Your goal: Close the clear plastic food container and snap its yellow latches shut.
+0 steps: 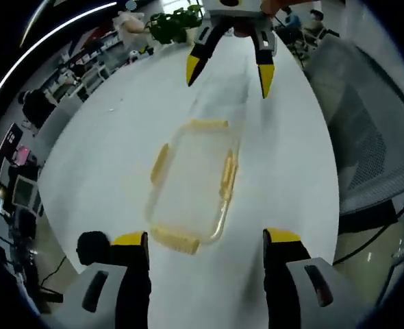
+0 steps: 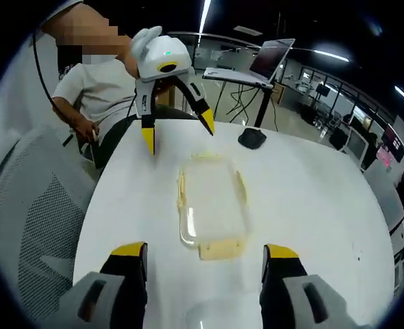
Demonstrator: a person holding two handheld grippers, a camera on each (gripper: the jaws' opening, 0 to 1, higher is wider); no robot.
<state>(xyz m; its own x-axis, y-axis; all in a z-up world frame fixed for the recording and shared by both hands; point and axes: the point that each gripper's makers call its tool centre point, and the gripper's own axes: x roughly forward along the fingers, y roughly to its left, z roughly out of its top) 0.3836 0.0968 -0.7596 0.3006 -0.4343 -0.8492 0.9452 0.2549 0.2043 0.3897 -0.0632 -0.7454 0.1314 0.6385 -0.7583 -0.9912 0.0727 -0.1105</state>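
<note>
A white table (image 2: pixel 311 205) spans the middle of both views. In the right gripper view, an open laptop (image 2: pixel 270 58) sits on a stand at upper centre, a grey mesh chair (image 2: pixel 31 212) fills the left, and a person in a white shirt (image 2: pixel 96 89) sits at upper left. In the left gripper view, a green plant (image 1: pixel 174 24) stands at top centre.

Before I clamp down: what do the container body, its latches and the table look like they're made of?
Container: clear, glossy, likely rigid plastic; the table shows through it. Latches: pale yellow, translucent, probably softer plastic. Table: white, smooth, faintly reflective, perhaps laminate; can't tell for sure.
</note>
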